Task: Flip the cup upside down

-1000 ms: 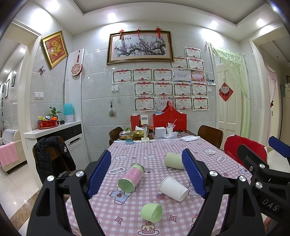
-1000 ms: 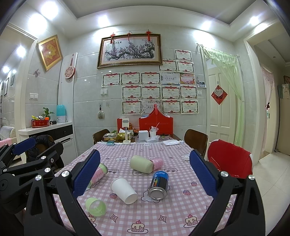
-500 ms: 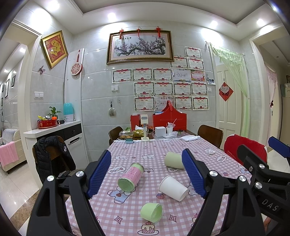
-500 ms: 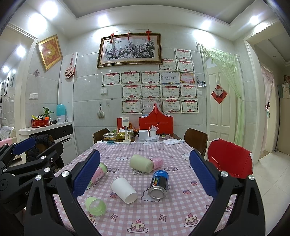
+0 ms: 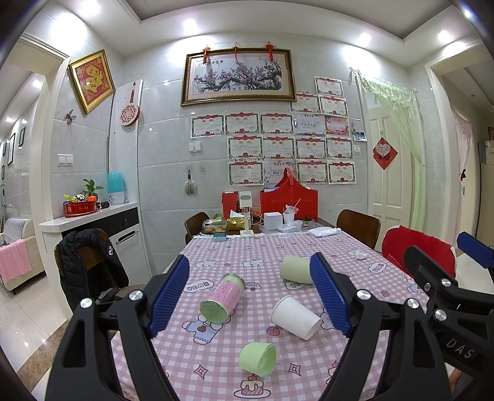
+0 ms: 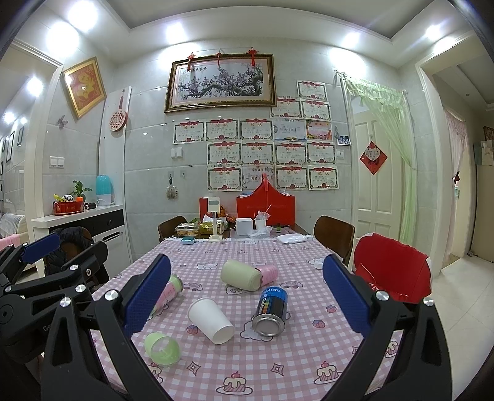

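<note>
While both hand-held grippers hover wide apart, left and right holding nothing, the white paper cup lies on its side mid-surface, apparently empty. Beside it lie a blue can, small green cup, pink-green tumbler, and pale green cup.

We saw a room with shiny grey tiled walls and bright round lights in the ceiling. A big flower picture in a gold frame hung on the far wall, with rows of paper awards under it. A red and gold picture hung on the left. A long table with a pink checked cloth stood in the middle, with brown chairs around it. A white door with a green curtain was on the right. The floor was pale and shiny.
</note>
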### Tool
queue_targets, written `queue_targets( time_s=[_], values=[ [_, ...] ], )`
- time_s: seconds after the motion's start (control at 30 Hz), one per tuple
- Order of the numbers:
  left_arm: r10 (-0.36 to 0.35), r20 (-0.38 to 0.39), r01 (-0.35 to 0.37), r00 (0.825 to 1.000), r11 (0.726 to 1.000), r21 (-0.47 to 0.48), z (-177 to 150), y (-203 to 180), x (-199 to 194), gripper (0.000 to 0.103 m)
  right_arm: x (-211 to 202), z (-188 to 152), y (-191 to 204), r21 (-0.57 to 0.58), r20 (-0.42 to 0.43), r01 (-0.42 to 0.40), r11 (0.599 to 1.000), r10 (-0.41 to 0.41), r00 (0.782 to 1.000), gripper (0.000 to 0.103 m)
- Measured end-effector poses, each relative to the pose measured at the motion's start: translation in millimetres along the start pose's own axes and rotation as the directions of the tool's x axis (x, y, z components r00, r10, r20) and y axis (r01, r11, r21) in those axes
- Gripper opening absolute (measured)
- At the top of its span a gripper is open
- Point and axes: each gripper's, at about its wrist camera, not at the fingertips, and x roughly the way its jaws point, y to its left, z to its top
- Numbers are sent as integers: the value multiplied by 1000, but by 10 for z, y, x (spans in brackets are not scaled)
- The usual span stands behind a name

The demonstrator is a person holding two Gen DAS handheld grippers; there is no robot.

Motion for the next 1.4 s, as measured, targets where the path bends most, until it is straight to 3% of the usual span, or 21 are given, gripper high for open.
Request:
queue_targets(
  time_s=[0.53,1.0,1.23,1.4],
  values=[
    [1,-35,-1,999,1000,0,2,-5,123,79,160,-66,10,4,-21,-4,1000,4,1000,95],
    [-3,-124,4,992,1000,5,-142,-8,477,79,431,-207,14,14,-89,-16,1000,18,996,95],
    [-27,-219,24,975,1000,-16,-301,53,813,79,621,-333,-13,22,-139,-19,1000,22,990,95],
    [-69,-295,48,953,996,-76,-442,147,1115,79,806,-450,-53,43,-190,-5,999,13,982,95]
  ],
)
